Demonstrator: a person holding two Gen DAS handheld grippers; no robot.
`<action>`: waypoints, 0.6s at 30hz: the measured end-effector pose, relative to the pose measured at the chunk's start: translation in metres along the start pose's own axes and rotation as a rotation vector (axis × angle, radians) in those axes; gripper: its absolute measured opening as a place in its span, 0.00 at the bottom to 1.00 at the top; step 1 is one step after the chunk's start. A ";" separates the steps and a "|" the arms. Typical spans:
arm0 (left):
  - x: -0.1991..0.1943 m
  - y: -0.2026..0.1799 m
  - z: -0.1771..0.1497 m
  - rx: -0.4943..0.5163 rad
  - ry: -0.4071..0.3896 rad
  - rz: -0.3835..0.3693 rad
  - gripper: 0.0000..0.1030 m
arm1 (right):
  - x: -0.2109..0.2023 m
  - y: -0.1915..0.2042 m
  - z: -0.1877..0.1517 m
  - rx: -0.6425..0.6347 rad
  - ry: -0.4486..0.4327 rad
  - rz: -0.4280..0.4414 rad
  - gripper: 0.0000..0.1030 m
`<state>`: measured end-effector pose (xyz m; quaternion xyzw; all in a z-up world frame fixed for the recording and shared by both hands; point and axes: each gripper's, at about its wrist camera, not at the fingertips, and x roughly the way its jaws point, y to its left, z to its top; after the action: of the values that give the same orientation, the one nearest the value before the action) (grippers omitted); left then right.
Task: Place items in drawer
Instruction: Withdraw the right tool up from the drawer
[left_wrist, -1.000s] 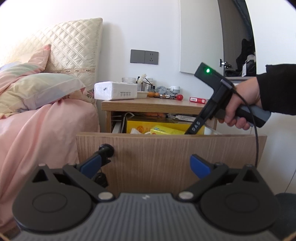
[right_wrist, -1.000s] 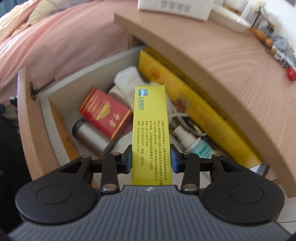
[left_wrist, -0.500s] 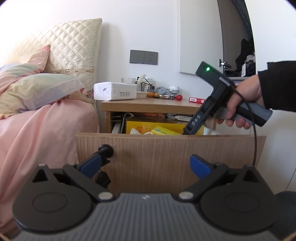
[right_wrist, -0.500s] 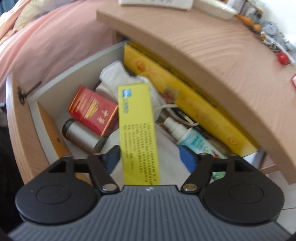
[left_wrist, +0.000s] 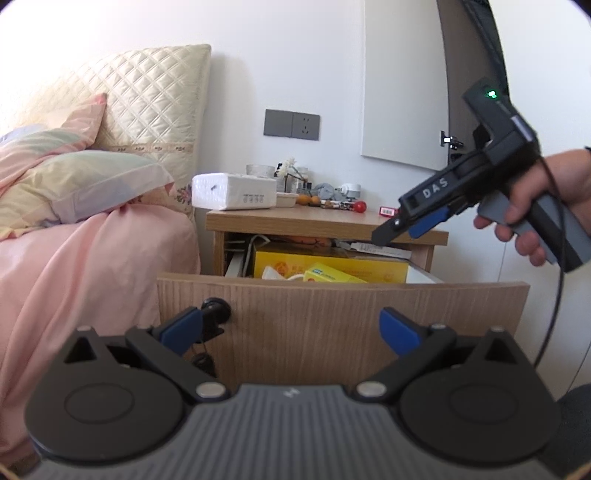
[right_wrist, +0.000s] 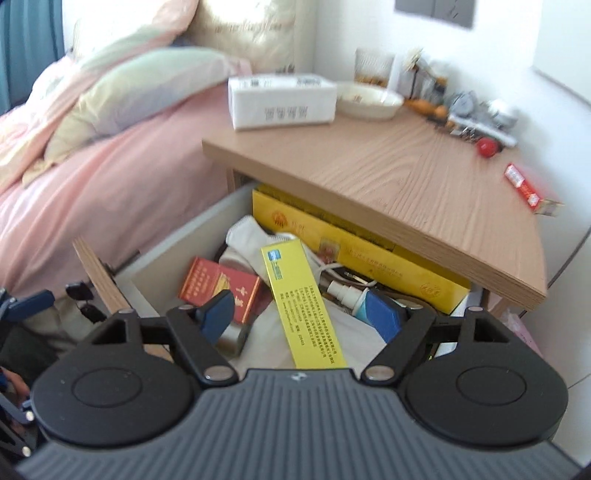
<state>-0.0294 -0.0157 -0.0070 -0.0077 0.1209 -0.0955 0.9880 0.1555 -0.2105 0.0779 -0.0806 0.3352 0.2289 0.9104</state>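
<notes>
The open wooden drawer (left_wrist: 332, 317) of the bedside table shows its front panel in the left wrist view. A long yellow box (right_wrist: 301, 306) lies loose inside the drawer (right_wrist: 173, 258), tilted on the other items; its end shows in the left wrist view (left_wrist: 332, 275). My right gripper (right_wrist: 299, 314) is open and empty, raised above the drawer; it also shows in the left wrist view (left_wrist: 402, 229). My left gripper (left_wrist: 290, 328) is open and empty, facing the drawer front, its left finger close to the black knob (left_wrist: 216, 308).
The drawer holds a red box (right_wrist: 218, 288), a large yellow box (right_wrist: 354, 247), white socks (right_wrist: 243, 240), a spray bottle (right_wrist: 351, 295) and a metal flask. The tabletop (right_wrist: 388, 170) carries a tissue box (right_wrist: 280, 99), a bowl, a red ball and a small red box. A pink bed (left_wrist: 74, 258) lies left.
My right gripper opened and let go of the long yellow box, which dropped into the drawer. The gripper then lifted up and back. My left gripper stayed put.
</notes>
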 end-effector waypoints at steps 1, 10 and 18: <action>-0.001 -0.001 0.000 0.006 -0.005 0.000 1.00 | -0.005 -0.001 -0.003 0.014 -0.027 -0.008 0.78; -0.001 -0.003 0.001 0.011 -0.014 0.016 1.00 | -0.053 0.015 -0.046 0.098 -0.272 -0.041 0.78; -0.004 -0.005 0.001 0.026 -0.031 0.029 1.00 | -0.083 0.036 -0.090 0.116 -0.442 -0.104 0.78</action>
<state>-0.0338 -0.0200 -0.0047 0.0055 0.1044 -0.0826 0.9911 0.0315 -0.2359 0.0634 0.0070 0.1356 0.1739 0.9754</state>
